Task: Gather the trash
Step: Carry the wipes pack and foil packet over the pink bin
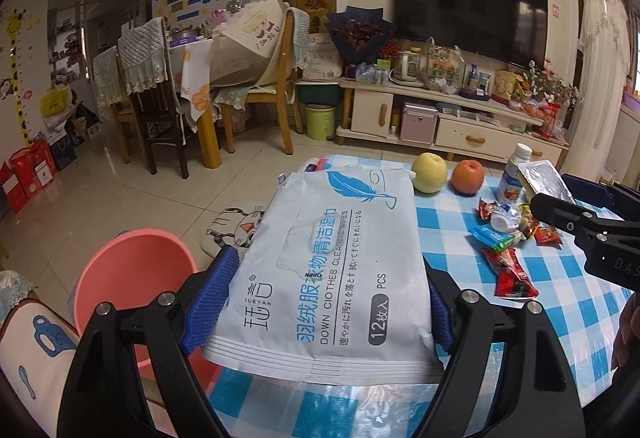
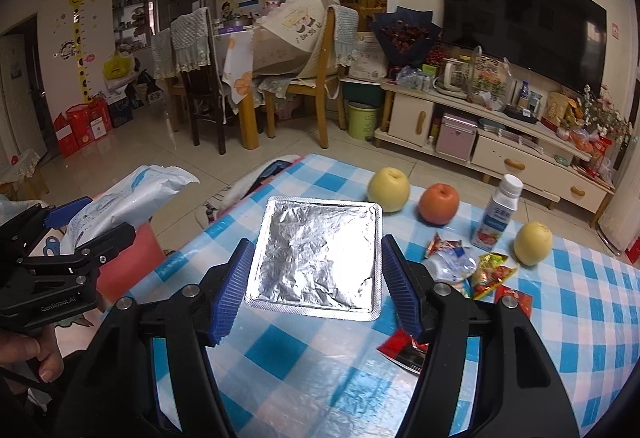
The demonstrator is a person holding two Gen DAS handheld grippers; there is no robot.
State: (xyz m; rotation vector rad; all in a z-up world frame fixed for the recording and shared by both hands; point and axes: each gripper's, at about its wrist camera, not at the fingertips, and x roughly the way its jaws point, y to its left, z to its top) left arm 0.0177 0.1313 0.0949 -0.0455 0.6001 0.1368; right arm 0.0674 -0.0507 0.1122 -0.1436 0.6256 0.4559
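Both tools were loaded over the checked desk (image 2: 560, 338) as the trash collection went on. The left tool (image 1: 320, 302) clenched a white wet-wipes packet (image 1: 332, 270) by its two long edges, the packet's long axis running straight out ahead of the fingers. The pink bin (image 1: 132, 278) stood on the floor just left of the desk's near corner, below and to the left of that packet, so the left hand was plainly the nearer one to it. The right tool (image 2: 316, 266) held a foil tray (image 2: 320, 258) between its blue pads, the pads touching the tray's side edges, raised above the desk. From there the bin lay well to the left, beyond the other tool. More wrappers (image 2: 480, 270) lay scattered at the right, near the milk bottle (image 2: 498, 214), an orange apple (image 2: 439, 204) and two yellow pears at the far side. The likely next move was a short swing left and a drop.
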